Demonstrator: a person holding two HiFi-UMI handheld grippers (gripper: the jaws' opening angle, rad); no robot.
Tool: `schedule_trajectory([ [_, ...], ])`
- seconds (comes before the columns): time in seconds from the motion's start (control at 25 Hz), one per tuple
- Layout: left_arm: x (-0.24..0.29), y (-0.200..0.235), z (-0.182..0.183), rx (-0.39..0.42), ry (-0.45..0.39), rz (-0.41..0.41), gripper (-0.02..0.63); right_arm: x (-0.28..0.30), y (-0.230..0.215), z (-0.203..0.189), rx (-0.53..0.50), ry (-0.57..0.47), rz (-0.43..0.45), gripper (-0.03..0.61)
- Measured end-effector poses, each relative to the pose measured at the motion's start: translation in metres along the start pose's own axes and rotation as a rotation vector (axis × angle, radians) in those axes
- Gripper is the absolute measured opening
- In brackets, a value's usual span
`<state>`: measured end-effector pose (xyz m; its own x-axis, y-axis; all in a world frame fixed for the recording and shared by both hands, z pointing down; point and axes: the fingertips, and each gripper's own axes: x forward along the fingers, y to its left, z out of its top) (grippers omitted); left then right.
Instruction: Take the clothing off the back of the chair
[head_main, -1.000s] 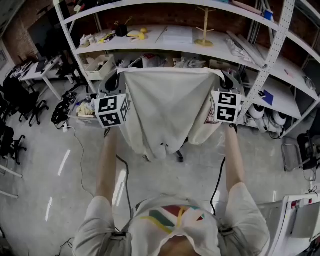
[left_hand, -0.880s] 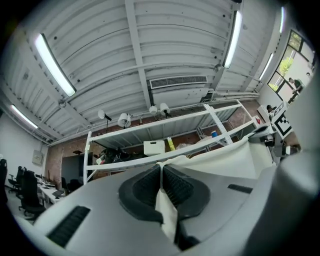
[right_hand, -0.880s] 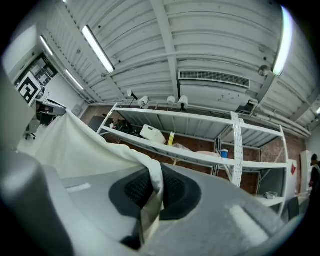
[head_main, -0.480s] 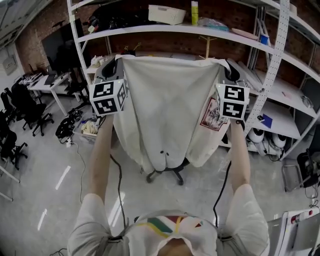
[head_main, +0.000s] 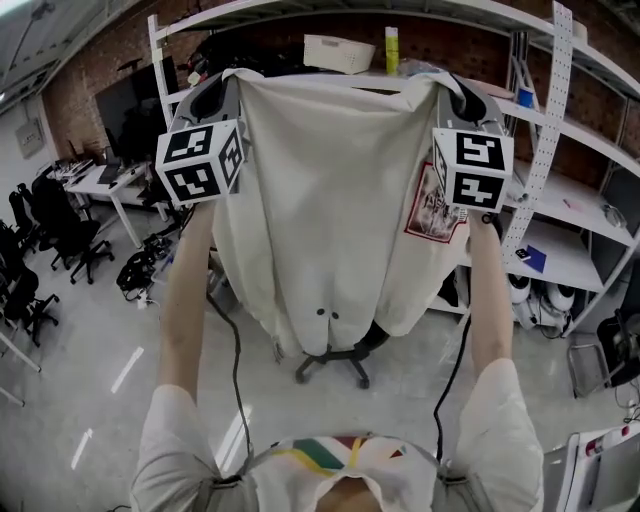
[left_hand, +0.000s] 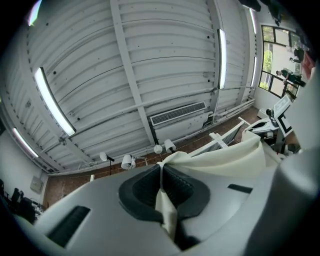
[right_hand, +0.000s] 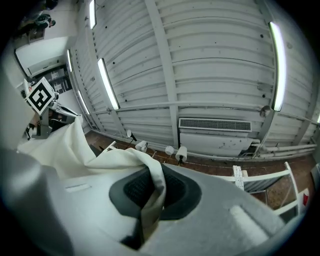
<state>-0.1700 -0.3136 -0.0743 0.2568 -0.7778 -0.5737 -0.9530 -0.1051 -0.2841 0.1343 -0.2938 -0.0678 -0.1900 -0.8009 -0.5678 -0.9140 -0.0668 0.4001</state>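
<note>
Now the clothing (head_main: 330, 200), a cream-white garment with a red print (head_main: 433, 205) on one side, hangs spread out between the two grippers, in front of the shelves (head_main: 570, 200). The left gripper (head_main: 222, 88) holds its upper left corner and the right gripper (head_main: 457, 90) holds its upper right corner. Both are at about the same height, so the top edge is pulled almost straight between them. In the left gripper view the jaws are closed tight on a thin fold of the cloth, which comes out between the dark pads (left_hand: 145, 192). In the right gripper view it is the same, only with a thicker fold pinched between the pads (right_hand: 175, 192).

The lower edge of the garment hangs free just above the chair (head_main: 335, 362), of which only the wheeled base and a dark part of the seat show under the cloth. The back of the chair is hidden behind the garment, so I cannot tell if the cloth is fully clear of it. I judge that the task is nearly done: both grips are firm and the garment is high up. What is left, I think, is to bring it completely away from the chair and to put it down somewhere.
</note>
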Motion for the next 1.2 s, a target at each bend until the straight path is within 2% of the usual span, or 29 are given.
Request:
schedule_trajectory([
  [0.48, -0.029, 0.009, 0.086, 0.035, -0.104, 0.014, 0.015, -0.014, -0.012, 0.076, 0.01, -0.129, 0.011, 0.006],
  [0.68, -0.044, 0.005, 0.102, 0.017, -0.122, 0.002, 0.015, -0.027, -0.011, 0.085, 0.019, -0.144, 0.017, 0.006],
  [0.88, -0.064, -0.011, 0.082, -0.026, -0.09, -0.022, 0.016, -0.049, 0.002, 0.065, 0.054, -0.113, 0.044, 0.006],
  [1.2, -0.11, -0.047, 0.005, -0.078, -0.002, -0.054, 0.015, -0.086, 0.051, -0.009, 0.054, 0.009, 0.129, 0.006],
])
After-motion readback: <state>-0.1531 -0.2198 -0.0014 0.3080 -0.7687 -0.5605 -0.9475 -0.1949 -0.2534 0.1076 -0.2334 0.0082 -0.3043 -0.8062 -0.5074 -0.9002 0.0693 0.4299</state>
